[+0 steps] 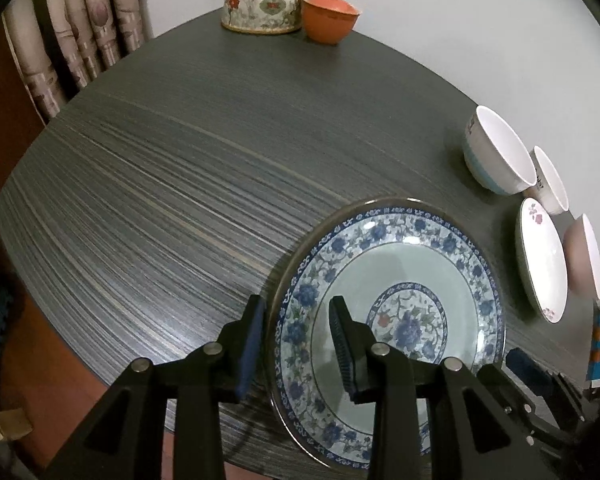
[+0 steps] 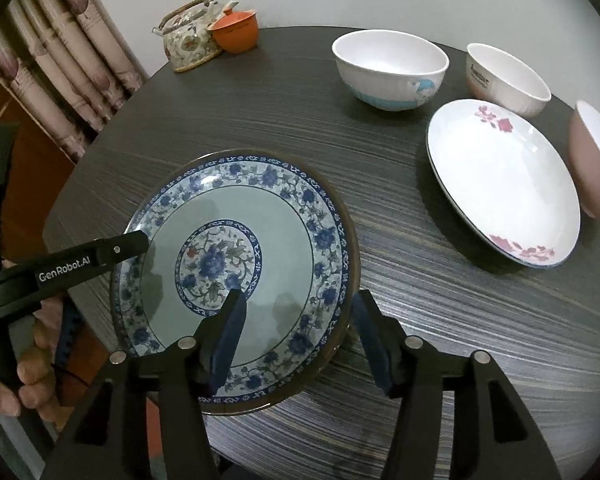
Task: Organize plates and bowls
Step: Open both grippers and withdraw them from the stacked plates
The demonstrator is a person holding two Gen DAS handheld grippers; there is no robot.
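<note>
My left gripper (image 1: pixel 296 340) straddles the near-left rim of the blue floral plate (image 1: pixel 388 280): one finger stands outside the rim over the table (image 1: pixel 160 160), the other over the plate's well. The pads stand apart from the rim, so the jaws are spread, not pinching. My right gripper (image 2: pixel 296 336) straddles the same plate's near-right rim in like fashion, one finger over the well, the other outside above the wood grain; its jaws are also spread, with a clear gap to the rim on both sides. The plate lies flat on the table near its front edge. My hand (image 2: pixel 28 364) on the left tool's handle shows at the lower left of the right wrist view.

Beyond the plate, to the right, lies a white plate with pink flowers (image 2: pixel 504 184), and just beside it a pink bowl (image 2: pixel 592 160). Further back stand a white bowl with blue print (image 2: pixel 390 70) and a cream bowl (image 2: pixel 508 80), near each other. At the far edge a floral teapot (image 1: pixel 262 0) touches an orange lidded cup (image 1: pixel 330 16). Curtains (image 1: pixel 80 28) hang behind at the left.
</note>
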